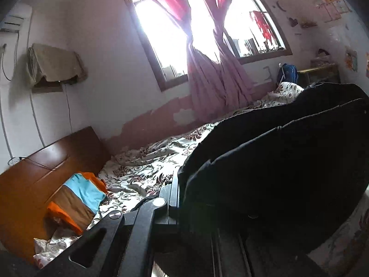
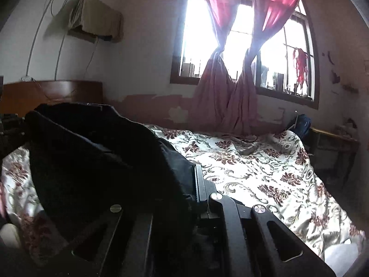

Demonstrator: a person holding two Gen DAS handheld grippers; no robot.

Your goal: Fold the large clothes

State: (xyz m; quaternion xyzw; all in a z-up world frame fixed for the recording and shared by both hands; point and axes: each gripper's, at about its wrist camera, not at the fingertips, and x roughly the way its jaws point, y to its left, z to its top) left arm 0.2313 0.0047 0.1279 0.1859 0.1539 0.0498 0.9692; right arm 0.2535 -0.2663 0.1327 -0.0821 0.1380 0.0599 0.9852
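A large black garment (image 1: 276,161) hangs lifted above the bed, stretched between my two grippers. In the left wrist view it fills the right half and drapes over my left gripper (image 1: 182,198), which is shut on its edge; only the left finger (image 1: 173,191) shows. In the right wrist view the same black garment (image 2: 96,157) fills the left half. My right gripper (image 2: 191,184) is shut on its edge, with only the right finger (image 2: 199,184) showing beside the cloth.
The bed carries a floral cream sheet (image 2: 253,168). A wooden headboard (image 1: 46,161) stands at one end, with folded orange, brown and blue clothes (image 1: 78,198) by it. A window with pink curtains (image 2: 230,80) is behind; a blue bag (image 1: 287,73) and desk (image 2: 332,143) stand at the far end.
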